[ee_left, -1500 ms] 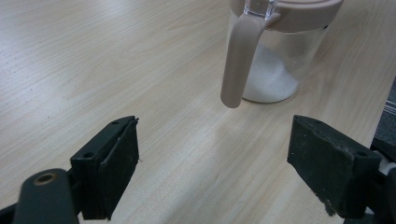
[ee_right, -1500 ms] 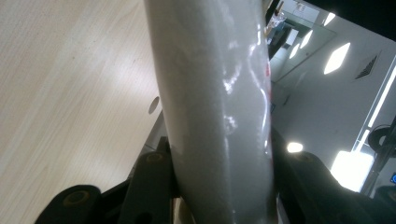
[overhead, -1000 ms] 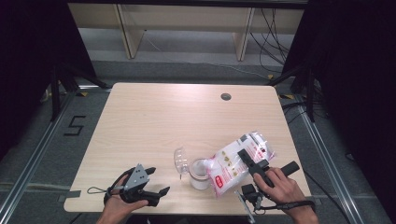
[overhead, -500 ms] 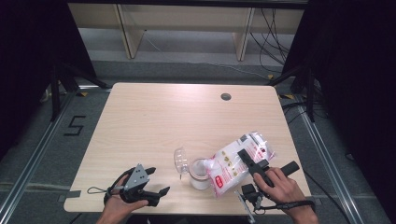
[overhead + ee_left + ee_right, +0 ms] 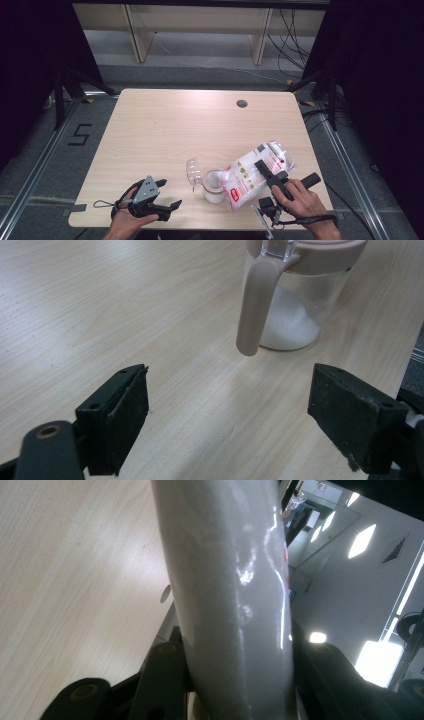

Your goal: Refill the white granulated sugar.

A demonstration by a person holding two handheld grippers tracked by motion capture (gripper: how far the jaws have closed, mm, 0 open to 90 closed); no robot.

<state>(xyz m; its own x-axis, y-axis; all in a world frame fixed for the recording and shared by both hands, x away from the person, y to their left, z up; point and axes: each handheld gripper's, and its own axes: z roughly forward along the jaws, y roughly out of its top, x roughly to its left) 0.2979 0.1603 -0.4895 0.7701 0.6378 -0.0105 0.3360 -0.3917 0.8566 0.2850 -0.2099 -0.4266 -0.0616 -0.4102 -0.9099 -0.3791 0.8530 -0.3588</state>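
Observation:
A clear jar (image 5: 214, 187) with a pale pink rim stands near the table's front edge, its clear lid (image 5: 192, 172) flipped open to the left. White granules lie in the jar (image 5: 292, 320), and a pink handle (image 5: 254, 305) hangs down its side. A white bag (image 5: 252, 175) with red print is tilted, its lower end over the jar's mouth. My right gripper (image 5: 264, 172) is shut on the bag (image 5: 235, 580), which bulges between its jaws (image 5: 235, 680). My left gripper (image 5: 169, 194) rests on the table left of the jar, open with nothing between its jaws (image 5: 240, 425).
The light wooden table (image 5: 175, 130) has a round cable hole (image 5: 242, 103) at the back right. Wooden shelving legs (image 5: 134, 30) and cables stand on the floor behind it. The front table edge runs just under both hands.

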